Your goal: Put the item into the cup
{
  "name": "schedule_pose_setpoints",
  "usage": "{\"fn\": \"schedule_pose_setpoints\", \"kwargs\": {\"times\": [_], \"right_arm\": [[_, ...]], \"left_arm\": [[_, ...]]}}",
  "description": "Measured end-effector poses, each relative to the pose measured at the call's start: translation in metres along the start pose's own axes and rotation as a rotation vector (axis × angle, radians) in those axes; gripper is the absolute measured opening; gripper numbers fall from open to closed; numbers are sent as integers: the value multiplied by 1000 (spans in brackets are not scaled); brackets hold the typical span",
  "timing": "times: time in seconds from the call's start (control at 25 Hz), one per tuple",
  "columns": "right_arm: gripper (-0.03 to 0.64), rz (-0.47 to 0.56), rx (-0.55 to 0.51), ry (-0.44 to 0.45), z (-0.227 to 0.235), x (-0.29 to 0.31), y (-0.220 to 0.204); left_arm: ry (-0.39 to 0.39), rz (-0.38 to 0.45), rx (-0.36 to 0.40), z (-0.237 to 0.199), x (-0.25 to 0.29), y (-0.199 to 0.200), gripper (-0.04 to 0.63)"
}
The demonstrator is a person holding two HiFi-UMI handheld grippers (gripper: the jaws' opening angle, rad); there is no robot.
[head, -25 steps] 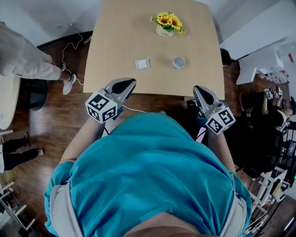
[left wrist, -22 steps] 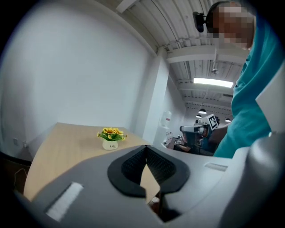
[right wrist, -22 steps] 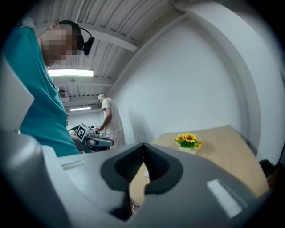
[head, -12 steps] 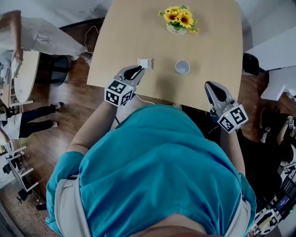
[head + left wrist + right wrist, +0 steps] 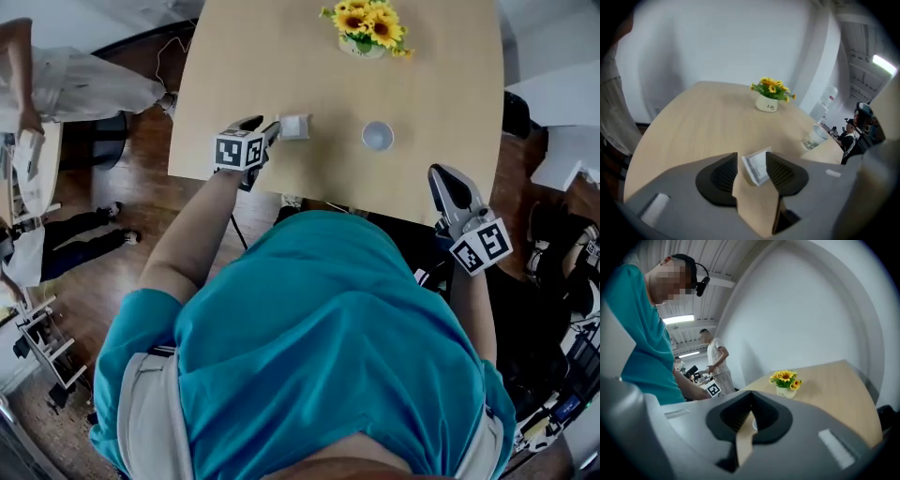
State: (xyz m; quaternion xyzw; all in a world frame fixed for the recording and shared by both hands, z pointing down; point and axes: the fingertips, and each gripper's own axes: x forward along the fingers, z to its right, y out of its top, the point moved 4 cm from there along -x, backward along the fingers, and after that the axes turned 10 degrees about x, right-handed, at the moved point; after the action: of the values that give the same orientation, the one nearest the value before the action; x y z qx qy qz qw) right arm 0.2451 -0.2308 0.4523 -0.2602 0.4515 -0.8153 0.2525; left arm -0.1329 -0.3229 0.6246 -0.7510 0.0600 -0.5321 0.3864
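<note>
The pale wooden bench [image 5: 441,84] fills the top of the head view, above a dark plank floor [image 5: 122,234]. A person in a teal shirt [image 5: 328,347] stands at its near edge with a gripper in each hand. The left gripper [image 5: 270,131] reaches out over the near left part of the bench, its marker cube [image 5: 239,151] facing up. Its jaws are opening, and in the left gripper view the item shows on the bench between their tips, with the pads not pressing on it. The right gripper [image 5: 448,180] is at the bench's near right corner, well apart from the things on top. Its jaws are closed and nothing is caught in them; only a thin strip of bench shows through the slit. A white pot of yellow sunflowers [image 5: 367,26] stands at the far side of the bench, beyond everything else. The cup [image 5: 378,136], white and upright with its mouth open, stands towards the right of the middle of the bench. It is clear of both grippers. The item [image 5: 293,127], a small flat white square packet, lies on the bench to the left of the cup and apart from it, just at the tips of the left gripper.
</note>
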Motion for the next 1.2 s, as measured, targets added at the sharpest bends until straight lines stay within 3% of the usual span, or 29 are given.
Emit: {"fn": "schedule_pose_setpoints", "kwargs": {"times": [0.16,0.32,0.56,0.72,0.84,1.2], "right_arm": [[2,-16,15,-33,-4,11,-4],[2,-31,32,-60,-4,11,-6],[2,-36,35,-72,3,11,-3],[2,-31,42,-82,8,6,-3],[2,-28,47,-86,9,4,-5],[2,-12,62,-100,15,-2,-8]], "left_arm": [[-33,-88,-58,-16,27,-8,170],[-67,-156,-50,-4,44,-17,202],[-15,-229,-13,2,55,-19,195],[8,-238,66,12,56,-14,120],[6,-239,71,13,56,-13,34],[-102,-171,60,31,42,7,9]]}}
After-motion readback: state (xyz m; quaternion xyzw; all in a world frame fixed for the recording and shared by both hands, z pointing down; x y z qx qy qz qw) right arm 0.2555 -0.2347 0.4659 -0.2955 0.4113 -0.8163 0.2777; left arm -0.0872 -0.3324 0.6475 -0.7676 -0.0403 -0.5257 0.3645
